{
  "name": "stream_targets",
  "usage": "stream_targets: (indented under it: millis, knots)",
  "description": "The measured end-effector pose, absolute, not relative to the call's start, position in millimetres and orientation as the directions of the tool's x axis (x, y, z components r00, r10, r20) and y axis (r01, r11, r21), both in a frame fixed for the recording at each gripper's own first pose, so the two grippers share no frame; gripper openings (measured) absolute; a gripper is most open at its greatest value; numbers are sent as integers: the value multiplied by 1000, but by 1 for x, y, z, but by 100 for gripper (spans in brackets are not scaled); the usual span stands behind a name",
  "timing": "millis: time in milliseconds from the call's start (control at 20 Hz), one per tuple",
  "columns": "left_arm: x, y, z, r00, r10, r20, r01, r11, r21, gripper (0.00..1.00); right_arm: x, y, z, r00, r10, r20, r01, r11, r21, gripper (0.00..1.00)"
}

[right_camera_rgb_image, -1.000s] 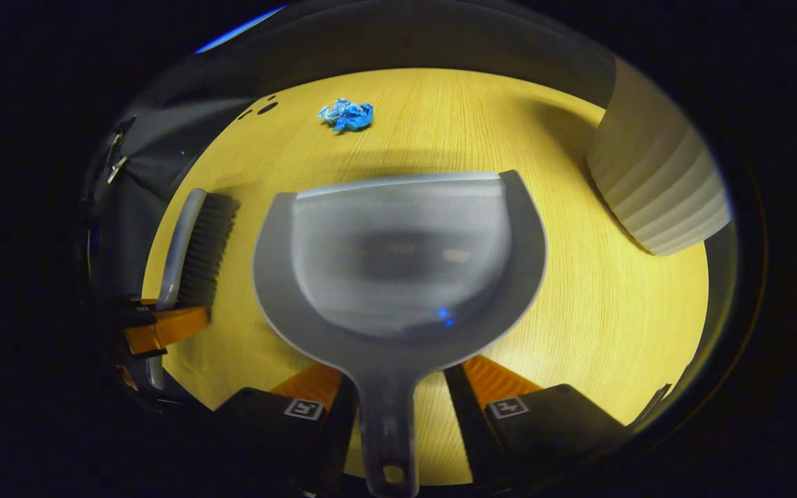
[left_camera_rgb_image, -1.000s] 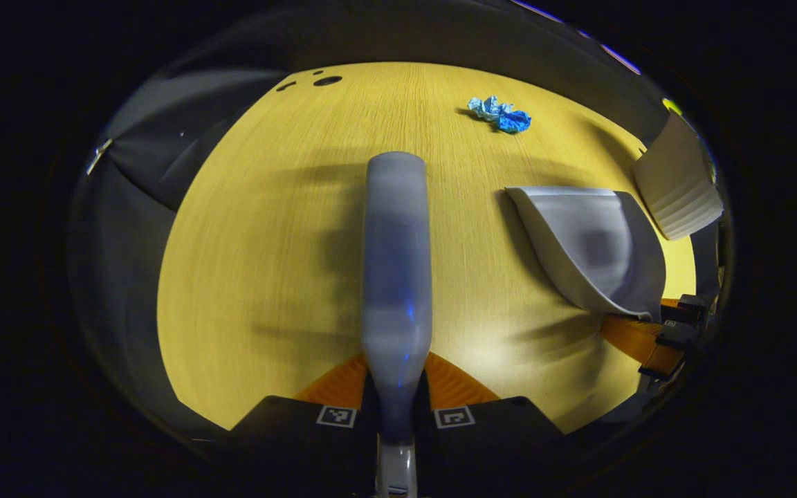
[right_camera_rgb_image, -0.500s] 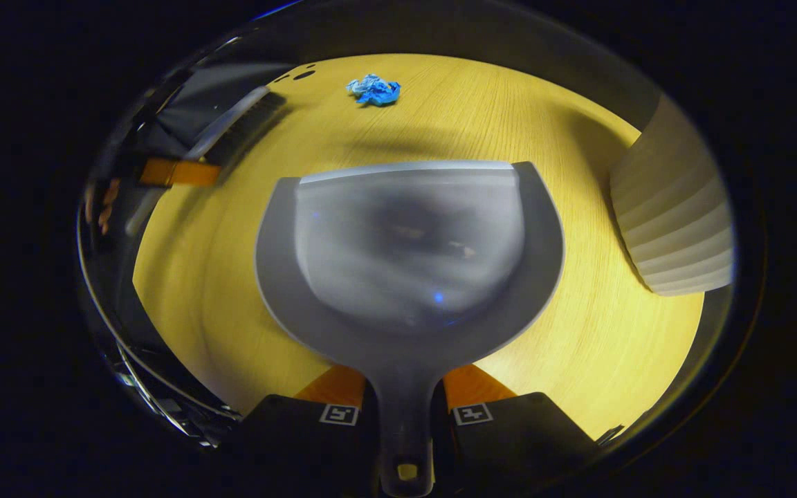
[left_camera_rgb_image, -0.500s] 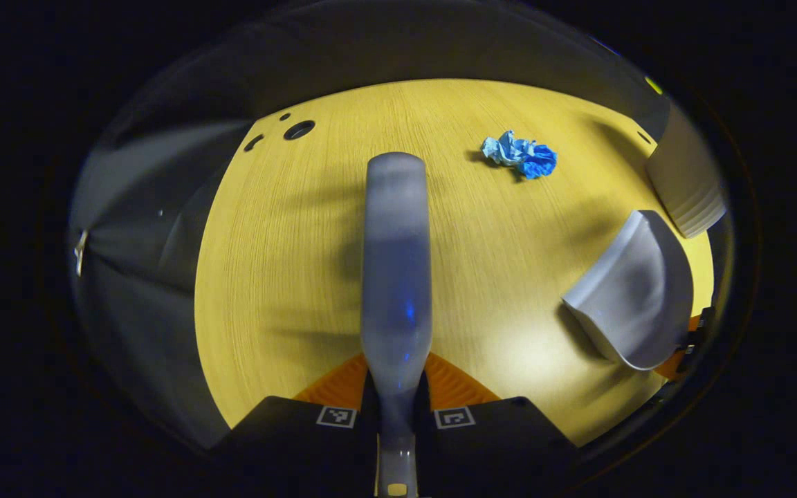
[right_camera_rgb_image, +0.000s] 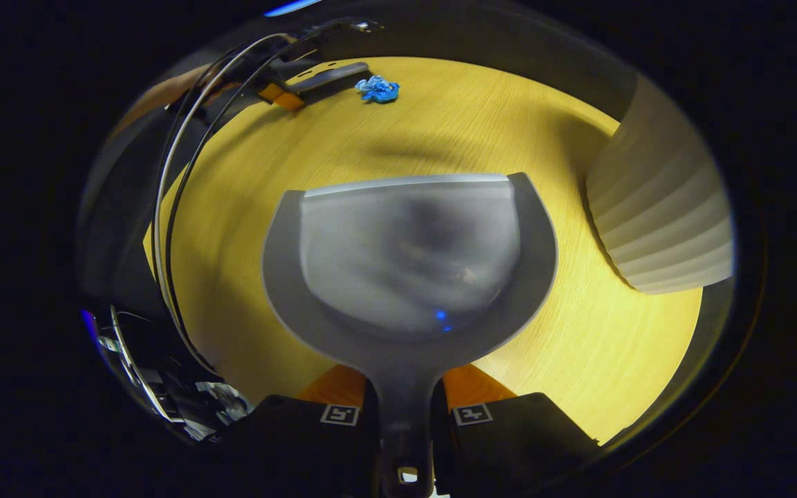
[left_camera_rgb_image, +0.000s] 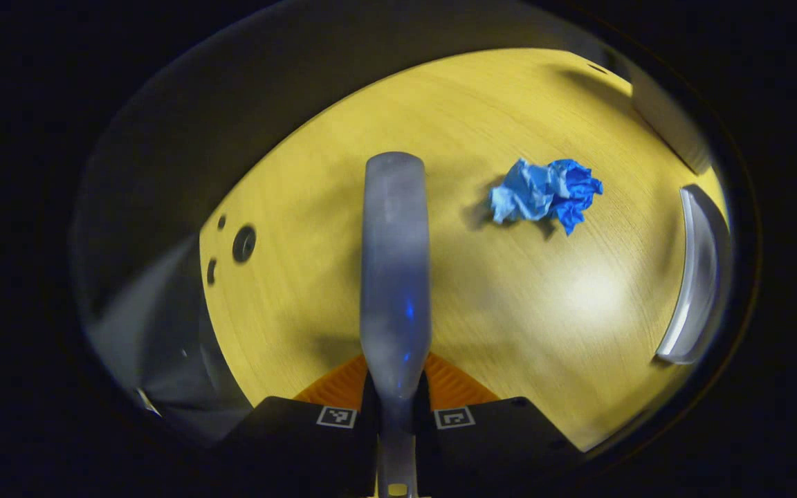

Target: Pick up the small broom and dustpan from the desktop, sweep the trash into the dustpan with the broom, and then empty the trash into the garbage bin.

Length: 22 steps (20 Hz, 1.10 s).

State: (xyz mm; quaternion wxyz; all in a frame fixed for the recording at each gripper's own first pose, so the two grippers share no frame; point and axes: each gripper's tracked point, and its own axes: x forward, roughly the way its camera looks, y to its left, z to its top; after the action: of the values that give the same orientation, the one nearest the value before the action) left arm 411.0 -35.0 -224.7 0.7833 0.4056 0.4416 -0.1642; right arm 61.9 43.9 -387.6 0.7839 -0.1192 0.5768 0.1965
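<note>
Up close in the left gripper view, the left claw [left_camera_rgb_image: 396, 408] is clamped on the handle of the small broom [left_camera_rgb_image: 396, 270], which juts forward above the yellow counter [left_camera_rgb_image: 523, 304]. A crumpled blue scrap of trash [left_camera_rgb_image: 545, 194] lies on the counter just right of the broom's far end — apart from it. The dustpan's [left_camera_rgb_image: 696, 277] edge shows at far right.

Over in the right gripper view, the right claw [right_camera_rgb_image: 404, 415] grips the dustpan [right_camera_rgb_image: 409, 263] by its handle, pan mouth facing away. The trash [right_camera_rgb_image: 378, 88] sits far off, the broom [right_camera_rgb_image: 326, 73] just left of it. A pale ribbed garbage bin [right_camera_rgb_image: 661, 207] stands at right — near the pan.
</note>
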Motion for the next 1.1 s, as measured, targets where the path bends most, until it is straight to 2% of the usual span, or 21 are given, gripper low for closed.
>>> stream_targets:
  millis: [150,200,250,400,600,650,850,1000,1100]
  knots:
    - [418,-66,-225,539,63,-840,708,505,493,27,68,41,-393,257,180,-949,-446,894,49,34]
    - [413,-76,-225,518,39,-854,739,482,471,23,69,41,-394,263,181,-948,-457,888,42,34]
    - [400,-93,-226,485,3,-875,782,447,435,27,66,41,-391,264,184,-947,-458,888,45,34]
    - [375,-131,-235,428,-74,-901,843,391,369,27,67,39,-390,271,196,-942,-468,882,49,34]
    - [327,-168,-244,365,-142,-920,920,204,334,31,64,35,-391,280,208,-937,-491,870,46,34]
    - [318,-175,-248,350,-168,-922,930,179,321,27,65,35,-391,283,209,-936,-493,869,45,34]
    - [276,-199,-260,246,-207,-947,969,67,237,27,65,32,-396,318,206,-926,-512,859,15,34]
    - [219,-212,-262,117,-229,-966,991,89,99,27,66,34,-391,331,216,-918,-500,866,23,34]
    - [185,-216,-264,36,-285,-958,994,109,5,28,65,32,-393,335,212,-918,-505,863,15,34]
